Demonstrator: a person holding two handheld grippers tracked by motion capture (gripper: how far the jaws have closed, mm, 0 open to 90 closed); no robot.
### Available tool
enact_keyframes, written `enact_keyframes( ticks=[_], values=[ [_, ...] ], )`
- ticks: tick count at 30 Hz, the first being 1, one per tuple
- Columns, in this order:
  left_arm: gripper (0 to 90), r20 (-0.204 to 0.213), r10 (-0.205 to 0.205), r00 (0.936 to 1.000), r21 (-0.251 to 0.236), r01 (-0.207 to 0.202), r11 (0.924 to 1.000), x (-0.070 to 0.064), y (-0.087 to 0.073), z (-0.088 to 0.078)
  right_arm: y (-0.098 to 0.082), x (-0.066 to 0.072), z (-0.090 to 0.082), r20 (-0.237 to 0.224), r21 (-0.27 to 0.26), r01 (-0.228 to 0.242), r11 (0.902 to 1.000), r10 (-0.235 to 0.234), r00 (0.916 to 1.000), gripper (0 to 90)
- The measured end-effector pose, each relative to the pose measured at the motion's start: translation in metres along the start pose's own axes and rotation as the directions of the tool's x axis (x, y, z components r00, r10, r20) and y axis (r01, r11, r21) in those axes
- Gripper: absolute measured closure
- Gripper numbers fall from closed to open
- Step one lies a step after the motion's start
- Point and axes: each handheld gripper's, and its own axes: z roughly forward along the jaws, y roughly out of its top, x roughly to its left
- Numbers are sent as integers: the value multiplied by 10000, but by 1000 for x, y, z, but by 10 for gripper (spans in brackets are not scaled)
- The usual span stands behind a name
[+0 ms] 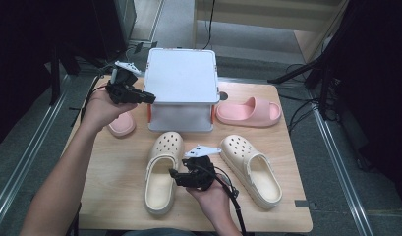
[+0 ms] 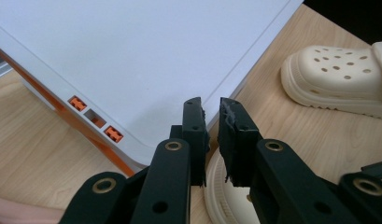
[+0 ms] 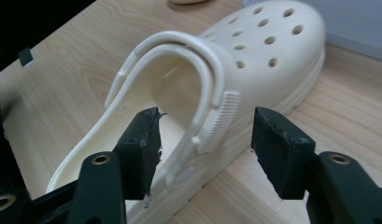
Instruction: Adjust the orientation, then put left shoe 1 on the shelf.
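Observation:
A white storage box (image 1: 181,78) with a flat lid (image 2: 132,56) and orange latches (image 2: 95,123) stands at the back middle of the wooden table (image 1: 115,187). My left gripper (image 1: 147,97) hovers at the lid's front left corner; its tips (image 2: 212,109) are shut with a thin slit and nothing between them. Two cream clogs lie in front of the box, the left clog (image 1: 161,172) and the right clog (image 1: 252,169). My right gripper (image 1: 176,174) is open (image 3: 205,126), and its jaws straddle the left clog's (image 3: 254,51) side wall and folded strap (image 3: 216,102).
One pink slide (image 1: 247,112) lies to the right of the box. Another pink slide (image 1: 121,125) lies at its left, partly under the left hand. The right clog (image 2: 338,79) lies beyond the lid's corner. Dark stands and cables surround the table.

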Motion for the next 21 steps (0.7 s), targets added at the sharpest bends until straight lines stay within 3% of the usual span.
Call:
enact_keyframes(
  ticks=[10, 14, 18, 21],
  values=[
    [804, -98, 20, 10000, -199, -21, 9998, -1, -2, 1, -2, -1, 22, 424, 210, -373, 9991, 364, 9984, 405],
    [805, -51, -56, 10000, -354, 55, 9994, 0, -3, 2, -2, -3, 28, 242, 248, -607, 9978, 601, 9979, 413],
    [807, -177, 36, 9998, -376, -43, 9993, -2, -3, 2, -2, -4, 32, 490, 294, -578, 9979, 563, 9972, 426],
    [807, -174, 48, 9998, -380, -55, 9993, -2, -4, 2, -1, -8, 33, 376, 305, -694, 9971, 682, 9970, 429]
  ],
)
